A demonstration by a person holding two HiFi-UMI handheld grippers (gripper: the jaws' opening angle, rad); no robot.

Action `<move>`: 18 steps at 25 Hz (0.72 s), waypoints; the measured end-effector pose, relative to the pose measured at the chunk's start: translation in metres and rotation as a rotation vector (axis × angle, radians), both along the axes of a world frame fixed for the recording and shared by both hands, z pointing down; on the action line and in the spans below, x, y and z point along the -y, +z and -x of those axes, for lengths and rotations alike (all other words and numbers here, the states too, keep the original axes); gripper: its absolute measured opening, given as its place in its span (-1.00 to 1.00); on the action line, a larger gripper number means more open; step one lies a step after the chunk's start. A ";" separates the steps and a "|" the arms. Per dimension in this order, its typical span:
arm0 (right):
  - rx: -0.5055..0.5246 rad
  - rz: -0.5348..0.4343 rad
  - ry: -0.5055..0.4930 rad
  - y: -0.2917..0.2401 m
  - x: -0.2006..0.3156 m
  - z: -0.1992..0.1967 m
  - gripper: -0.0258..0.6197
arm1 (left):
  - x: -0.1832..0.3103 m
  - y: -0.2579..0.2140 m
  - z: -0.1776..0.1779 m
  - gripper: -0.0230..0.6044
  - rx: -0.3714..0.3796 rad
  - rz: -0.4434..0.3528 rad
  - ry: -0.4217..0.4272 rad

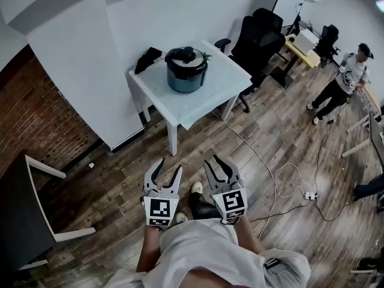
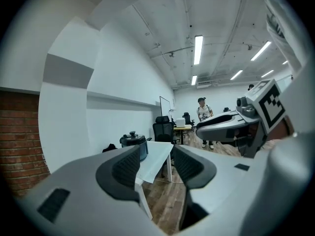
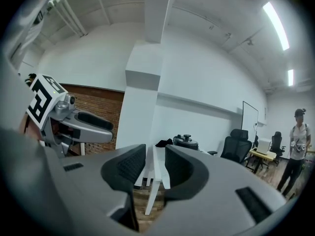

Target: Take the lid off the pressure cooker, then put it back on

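Observation:
The pressure cooker [image 1: 186, 71] stands on the white table [image 1: 222, 80] with its black lid [image 1: 186, 56] on, far ahead of me. My left gripper [image 1: 168, 165] and right gripper [image 1: 221, 161] hover side by side over the wooden floor, well short of the table. Both point roughly level at it, jaws drawn close to a narrow slit with nothing between. Past the left gripper [image 2: 156, 163] the cooker [image 2: 134, 142] looks small. It is also distant [image 3: 187, 141] beyond the right gripper [image 3: 155, 163].
A black bag [image 1: 147, 59] lies on the table behind the cooker. Black office chairs [image 1: 258, 41] stand to the table's right. A person [image 1: 345, 83] stands at far right. White cables [image 1: 282, 185] trail across the floor. A dark desk [image 1: 24, 221] sits near left.

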State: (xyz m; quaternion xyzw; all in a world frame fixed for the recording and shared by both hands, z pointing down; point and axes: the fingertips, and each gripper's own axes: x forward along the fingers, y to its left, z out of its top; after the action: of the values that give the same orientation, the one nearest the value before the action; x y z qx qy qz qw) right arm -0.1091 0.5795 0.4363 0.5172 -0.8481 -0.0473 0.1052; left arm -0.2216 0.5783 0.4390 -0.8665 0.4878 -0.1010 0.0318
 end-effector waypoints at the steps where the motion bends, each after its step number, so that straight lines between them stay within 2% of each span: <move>1: 0.002 -0.004 0.000 -0.001 0.006 0.001 -0.54 | 0.006 -0.001 0.002 -0.26 0.000 -0.006 -0.005; 8: -0.012 -0.026 0.002 -0.005 0.058 -0.003 -0.54 | 0.059 -0.008 0.005 -0.26 -0.016 -0.030 -0.027; 18: 0.005 -0.028 -0.008 -0.016 0.144 -0.028 -0.54 | 0.144 -0.021 -0.017 -0.27 -0.015 -0.031 -0.043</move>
State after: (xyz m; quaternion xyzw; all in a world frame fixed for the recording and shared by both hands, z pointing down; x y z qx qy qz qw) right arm -0.0815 0.4352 0.4204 0.5153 -0.8496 -0.0583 0.0957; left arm -0.2050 0.4342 0.4179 -0.8560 0.5080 -0.0878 0.0393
